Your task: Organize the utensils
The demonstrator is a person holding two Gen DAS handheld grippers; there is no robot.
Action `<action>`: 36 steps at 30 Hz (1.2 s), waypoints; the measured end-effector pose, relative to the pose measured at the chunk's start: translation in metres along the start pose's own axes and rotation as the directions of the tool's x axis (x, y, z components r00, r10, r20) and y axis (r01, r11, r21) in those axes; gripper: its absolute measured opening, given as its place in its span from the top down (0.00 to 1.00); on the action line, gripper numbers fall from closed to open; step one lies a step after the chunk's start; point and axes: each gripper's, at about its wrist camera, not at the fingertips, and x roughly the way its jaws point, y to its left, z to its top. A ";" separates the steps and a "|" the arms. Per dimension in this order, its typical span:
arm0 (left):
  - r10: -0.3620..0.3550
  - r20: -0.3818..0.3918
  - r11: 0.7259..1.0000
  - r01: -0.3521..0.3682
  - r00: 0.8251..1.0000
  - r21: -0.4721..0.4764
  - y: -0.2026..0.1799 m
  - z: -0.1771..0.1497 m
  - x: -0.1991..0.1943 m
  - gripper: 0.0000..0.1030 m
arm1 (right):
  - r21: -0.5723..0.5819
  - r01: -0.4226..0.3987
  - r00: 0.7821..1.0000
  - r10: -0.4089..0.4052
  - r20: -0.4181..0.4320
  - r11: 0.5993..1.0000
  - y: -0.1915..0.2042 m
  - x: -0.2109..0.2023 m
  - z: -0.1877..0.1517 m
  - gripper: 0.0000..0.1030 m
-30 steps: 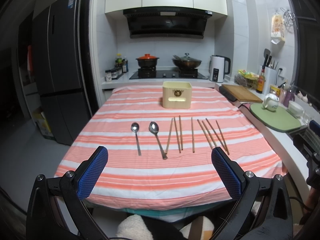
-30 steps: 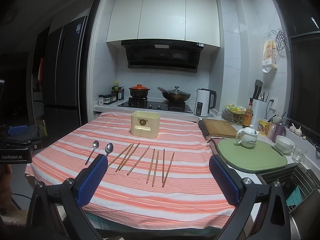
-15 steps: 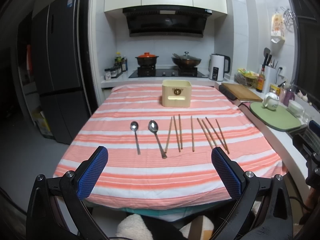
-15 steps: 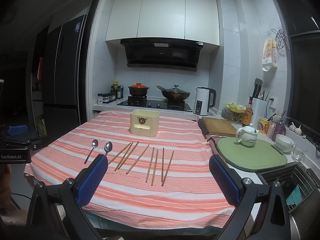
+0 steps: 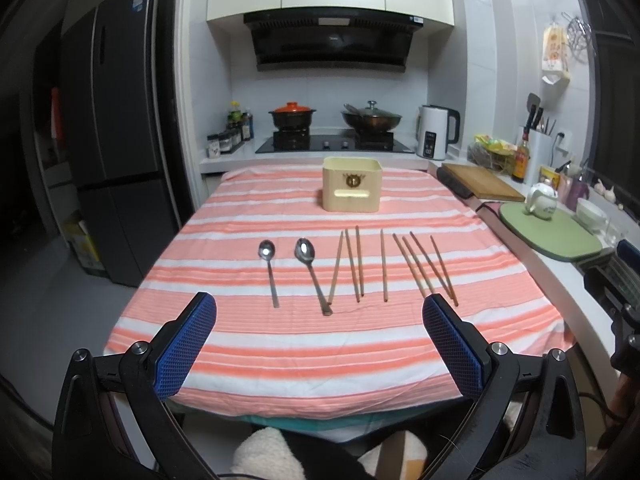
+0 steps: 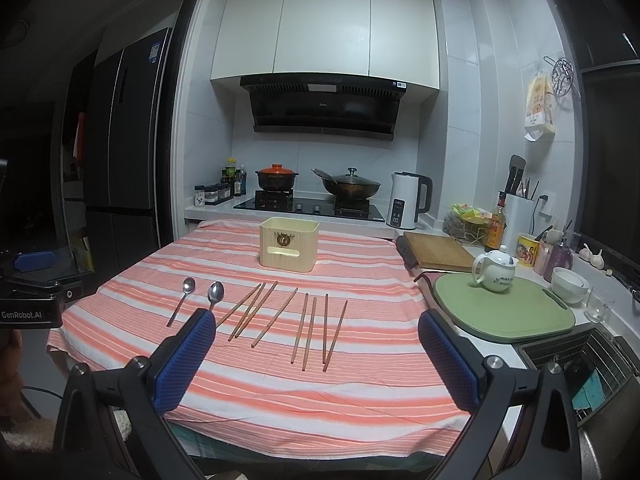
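Observation:
Two metal spoons, a small one (image 5: 268, 264) and a larger one (image 5: 310, 266), lie side by side on the striped tablecloth (image 5: 320, 344). Several wooden chopsticks (image 5: 382, 270) lie in a row to their right. A cream utensil holder (image 5: 351, 190) stands upright behind them. My left gripper (image 5: 318, 320) hangs open above the table's near edge, short of the utensils, holding nothing. My right gripper (image 6: 316, 334) is also open and empty, hovering over the near right part of the cloth; the spoons (image 6: 216, 292), chopsticks (image 6: 306, 332) and holder (image 6: 289, 243) lie ahead of it.
A counter runs along the right with a wooden board (image 6: 438, 250), a green mat (image 6: 504, 312) bearing a white teapot (image 6: 494, 270), bowls and a sink rack (image 6: 576, 356). Behind the table is a stove with pots (image 5: 294, 114) and a kettle (image 5: 434, 132). A fridge (image 5: 108, 120) stands at left.
Both wrist views have shifted slightly; the table contents sit a little lower and closer. Nothing on the table has moved, and both grippers remain open.

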 end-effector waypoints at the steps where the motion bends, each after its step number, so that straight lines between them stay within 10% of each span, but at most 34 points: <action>1: 0.000 -0.002 1.000 0.000 1.000 0.001 0.000 0.000 0.001 0.00 | 0.001 0.000 1.000 0.000 0.000 1.000 0.001 0.000 0.000 0.00; 36: -0.090 -0.235 0.996 0.085 0.968 -0.032 0.029 -0.026 0.133 0.00 | -0.017 0.056 0.984 -0.058 -0.167 0.998 -0.016 0.102 -0.029 0.00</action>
